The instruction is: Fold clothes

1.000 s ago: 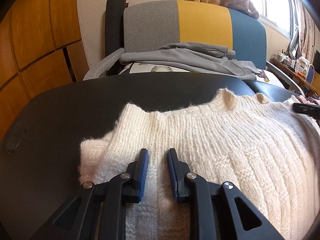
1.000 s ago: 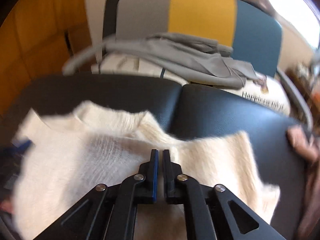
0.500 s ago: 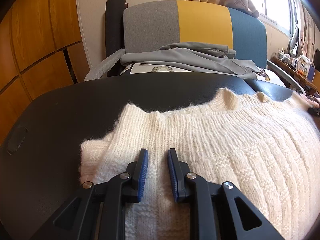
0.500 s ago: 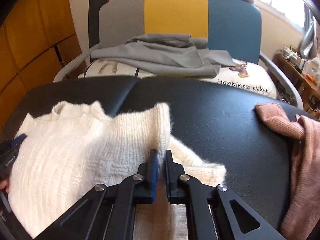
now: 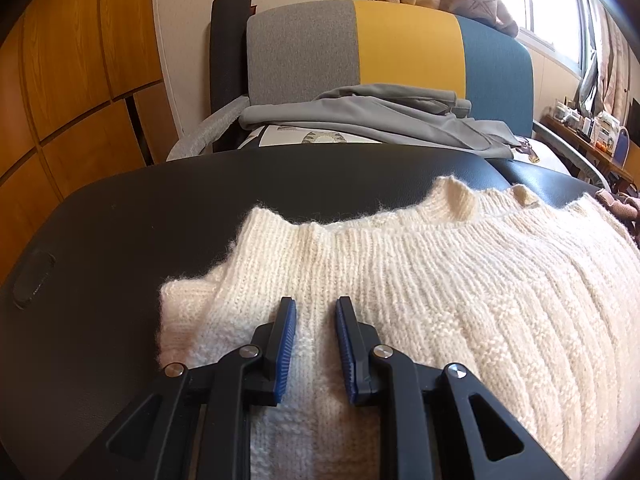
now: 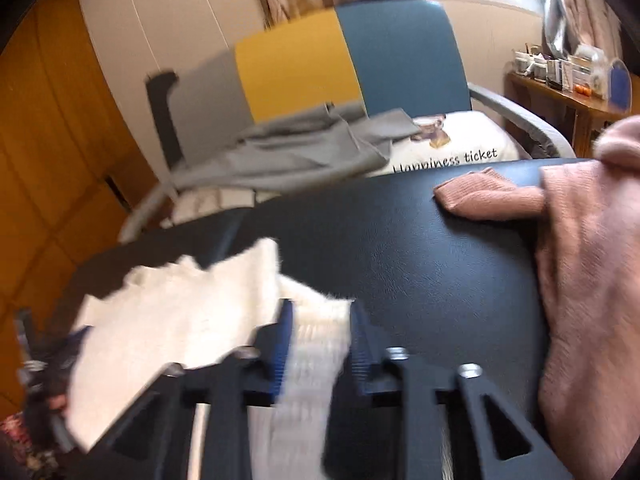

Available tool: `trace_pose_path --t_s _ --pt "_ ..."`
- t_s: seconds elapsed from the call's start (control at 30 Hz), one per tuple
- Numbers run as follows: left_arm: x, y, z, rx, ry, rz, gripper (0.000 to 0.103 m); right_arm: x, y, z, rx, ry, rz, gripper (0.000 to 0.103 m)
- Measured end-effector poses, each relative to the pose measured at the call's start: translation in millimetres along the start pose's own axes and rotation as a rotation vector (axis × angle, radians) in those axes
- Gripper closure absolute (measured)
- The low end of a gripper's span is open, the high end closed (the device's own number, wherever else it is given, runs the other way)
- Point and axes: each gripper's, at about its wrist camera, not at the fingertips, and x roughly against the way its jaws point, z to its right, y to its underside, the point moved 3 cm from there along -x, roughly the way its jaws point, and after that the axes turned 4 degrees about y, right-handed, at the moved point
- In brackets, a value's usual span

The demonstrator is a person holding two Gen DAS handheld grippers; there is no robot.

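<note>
Clutter sits beyond the far edge of the black tabletop (image 5: 120, 216): one chair (image 5: 404, 52) with grey, yellow and blue back panels, one grey garment (image 5: 360, 120) draped over its seat, and one white cushion (image 6: 452, 148) printed with words under it. A wooden shelf (image 6: 560, 92) of small bottles stands at the far right by the window.

Two knitted pieces lie on the tabletop. One cream sweater (image 5: 420, 280) spreads across the near middle, collar toward the far side. One pink sweater (image 6: 588, 260) is heaped at the right edge, a sleeve stretched leftward.

The left gripper (image 5: 316, 312) rests over the cream sweater's left shoulder, jaws apart with nothing between them. The right gripper (image 6: 320, 320) is blurred, jaws parted, with a cream sleeve lying loose between them.
</note>
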Motion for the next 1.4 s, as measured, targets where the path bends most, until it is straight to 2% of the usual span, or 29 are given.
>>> trace_pose_path --t_s 0.13,0.23,0.3,0.43,0.53,0.63,0.7,0.77,1.0,1.1,1.13,1.23,1.3,1.4 --pt "10.3 -10.7 27.9 -0.177 -0.069 -0.042 0.089 21.3 35.9 6.3 0.012 0.011 -0.072 0.071" --pt "54.0 -27.4 73.9 -0.225 0.036 0.075 0.087 25.9 57.9 2.1 0.074 0.016 -0.104 0.080" --pt "78.8 -35.1 119.0 -0.252 0.154 0.107 0.085 24.0 69.1 -1.9 0.096 -0.008 -0.123 0.099" --pt "92.0 -31.7 210.0 -0.361 0.328 0.063 0.083 18.9 77.8 -4.9 0.031 -0.100 -0.132 0.101" --pt "72.8 -17.7 267.6 -0.479 0.355 0.015 0.083 16.6 82.3 -6.9 -0.023 -0.188 -0.147 0.101" --pt "50.0 -4.3 304.4 -0.536 0.359 -0.026 0.083 16.0 88.8 -14.8 -0.004 -0.209 -0.172 0.101" --pt "45.7 1.1 318.0 -0.545 0.352 0.009 0.083 9.7 89.4 -12.5 -0.034 -0.203 -0.180 0.101" --pt "41.3 6.6 323.1 -0.541 0.378 0.011 0.084 4.2 89.4 -7.4 -0.082 -0.195 -0.177 0.101" --pt "38.3 14.1 316.6 -0.495 0.422 0.040 0.084 -4.1 89.8 19.5 -0.308 -0.160 -0.114 0.103" --pt "41.2 17.2 319.1 -0.516 0.408 0.057 0.084 -7.6 90.1 31.3 -0.405 -0.144 -0.086 0.103" --pt "41.6 17.7 318.8 -0.512 0.410 0.056 0.084 -2.6 90.7 28.5 -0.407 -0.145 -0.076 0.103" --pt "42.7 19.1 318.0 -0.500 0.417 0.051 0.084 10.4 94.0 7.1 -0.273 -0.179 -0.087 0.099" --pt "43.5 20.0 317.5 -0.493 0.422 0.049 0.084 13.2 103.1 0.4 -0.226 -0.215 -0.139 0.099" --pt "51.5 27.5 315.4 -0.467 0.453 0.037 0.084 22.0 118.0 3.3 -0.235 -0.282 -0.198 0.101"
